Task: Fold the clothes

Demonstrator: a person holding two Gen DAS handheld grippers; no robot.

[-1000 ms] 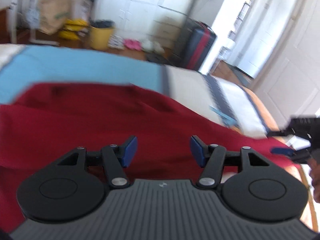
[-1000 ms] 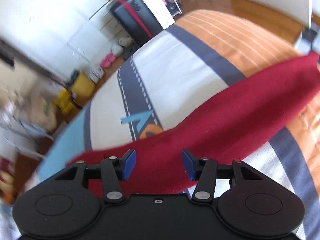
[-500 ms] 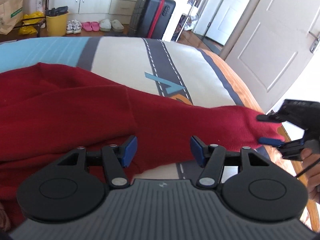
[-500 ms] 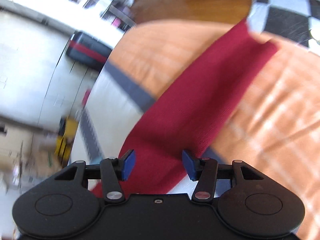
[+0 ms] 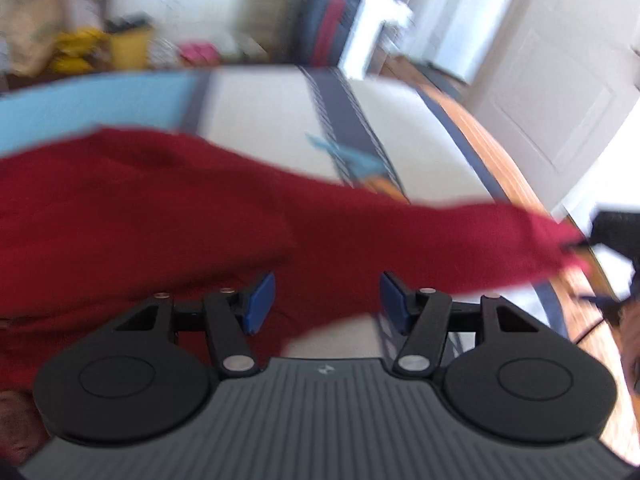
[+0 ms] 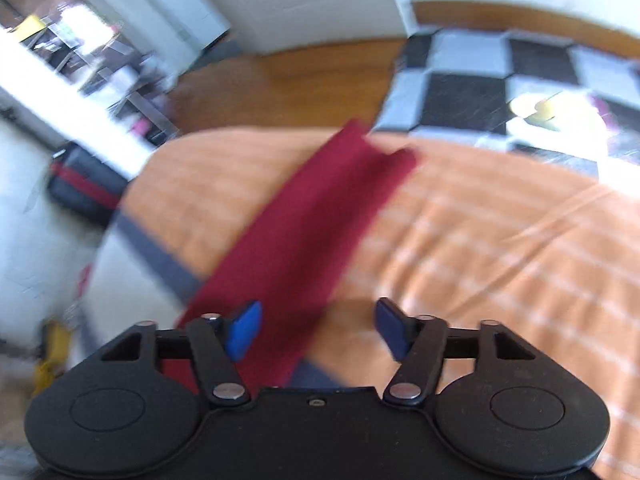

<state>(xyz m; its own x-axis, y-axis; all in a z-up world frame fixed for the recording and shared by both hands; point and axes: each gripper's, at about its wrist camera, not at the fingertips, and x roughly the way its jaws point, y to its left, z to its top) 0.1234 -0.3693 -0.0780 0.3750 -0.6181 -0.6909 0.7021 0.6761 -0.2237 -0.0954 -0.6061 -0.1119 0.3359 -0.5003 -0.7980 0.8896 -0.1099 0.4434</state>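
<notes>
1. Garment: a dark red, soft knit long-sleeved top (image 5: 168,216) lies spread over a bed with a striped cover in blue, white, grey and orange (image 5: 264,112). Its body fills the near left of the left wrist view, and one long sleeve (image 6: 320,220) runs out to the right across the orange band.

2. Left gripper (image 5: 327,302): the blue-padded jaws stand apart, with nothing between them. The gripper hangs over the near edge of the body, close to where the sleeve starts.

3. Right gripper (image 6: 318,330): the jaws stand apart and empty in its own view, with the sleeve passing beneath the left pad. In the left wrist view it shows only as a dark blur at the far right, by the sleeve end (image 5: 560,240); contact there cannot be told.

4. Handling, as a judgement: the cloth looks light, limp and thick. It should drape and sag wherever it is unsupported, and it should not slip easily from the pads. It is not fragile, though a knit stretches if dragged.

5. Grip points, as a judgement: pinch the cuff edge (image 6: 384,156) with the right gripper. Pinch the shoulder seam or the hem with the left. Take a single layer where possible.

6. Both views are motion-blurred, so fine folds cannot be read.
</notes>
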